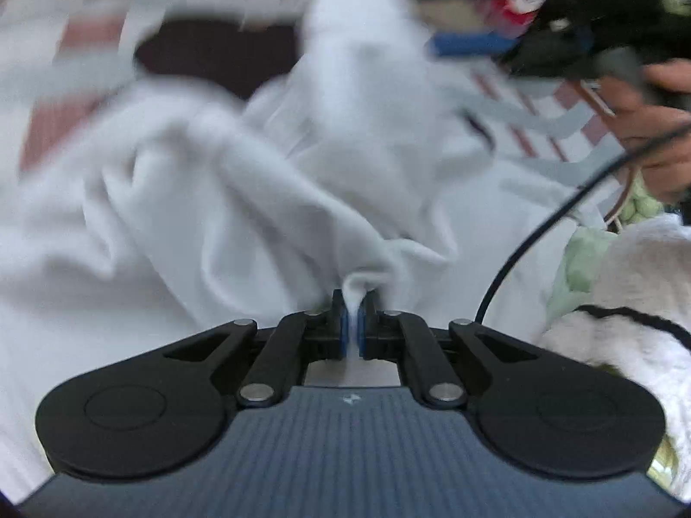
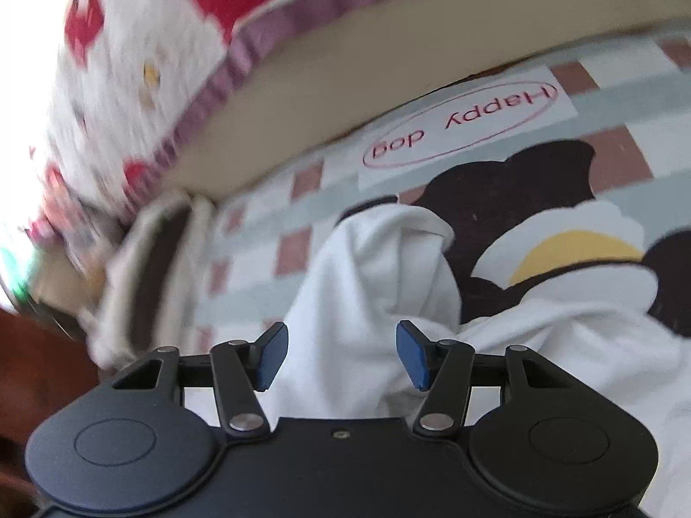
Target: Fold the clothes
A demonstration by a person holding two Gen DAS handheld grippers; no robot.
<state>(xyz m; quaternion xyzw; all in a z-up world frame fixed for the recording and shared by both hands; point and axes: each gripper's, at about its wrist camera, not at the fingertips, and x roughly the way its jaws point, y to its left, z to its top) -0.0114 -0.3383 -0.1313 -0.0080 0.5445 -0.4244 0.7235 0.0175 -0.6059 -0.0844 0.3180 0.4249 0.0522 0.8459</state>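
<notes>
Left wrist view: the left gripper (image 1: 353,319) is seen clamped on a bunched fold of the white garment (image 1: 242,181), the blue pads pressed tight with cloth squeezed between them. Beyond the pinched fold, the garment is spread in loose, crumpled ridges over the checked bedsheet (image 1: 574,129). A black cable (image 1: 531,233) is draped to the right of the garment, near a pale green and white pile of other laundry (image 1: 639,285). Further up and to the right of the garment, the right gripper (image 1: 470,17) is visible, carried by a hand (image 1: 656,129); the picture is blurred there.

Right wrist view: the right gripper (image 2: 341,356) is shown with its fingers set wide apart and nothing pressed between them; a raised hump of the white garment (image 2: 380,267) lies just ahead of and below the pads (image 2: 272,356). Beyond the garment, a cartoon dog print and a "Happy dog" label (image 2: 462,127) are printed on the bedsheet (image 2: 259,233). Behind the label, a patterned quilt (image 2: 164,43) is stacked at the bed's edge.

Risks, as judged: the garment is held at one point only, so the fold may be dragged askew or collapsed into a bunch. The thin pinch may slip out if the cloth is pulled hard. The cable may be caught in the garment.
</notes>
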